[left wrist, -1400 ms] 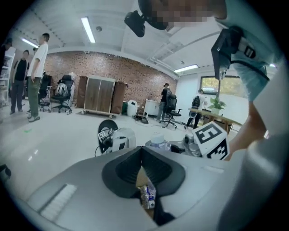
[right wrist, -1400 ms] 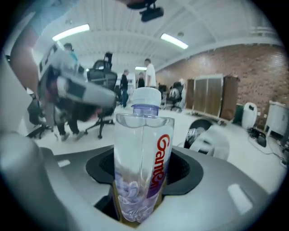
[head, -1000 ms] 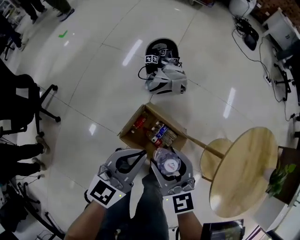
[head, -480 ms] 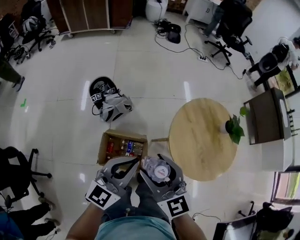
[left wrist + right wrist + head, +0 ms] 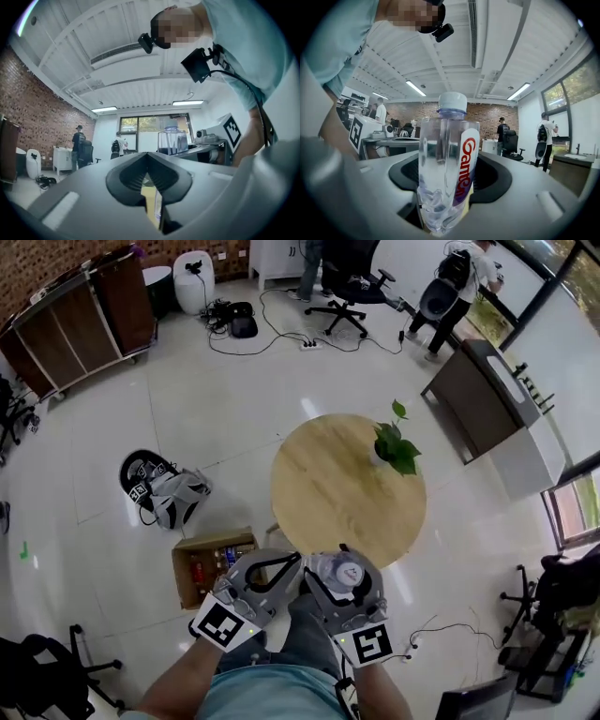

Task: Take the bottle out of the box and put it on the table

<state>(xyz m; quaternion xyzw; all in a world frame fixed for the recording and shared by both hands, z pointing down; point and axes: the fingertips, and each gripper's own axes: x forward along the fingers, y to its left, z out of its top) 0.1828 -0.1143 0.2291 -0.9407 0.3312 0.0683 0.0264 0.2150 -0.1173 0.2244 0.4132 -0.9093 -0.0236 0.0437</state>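
My right gripper (image 5: 340, 560) clamps the bottle (image 5: 341, 574) upright, out of the box (image 5: 187, 570) and near the table (image 5: 323, 488), while the left gripper (image 5: 292, 561) is closed and empty; setting down at the rim could topple it.

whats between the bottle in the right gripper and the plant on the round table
Only bare wooden tabletop lies between the bottle and the plant; the head view shows it.
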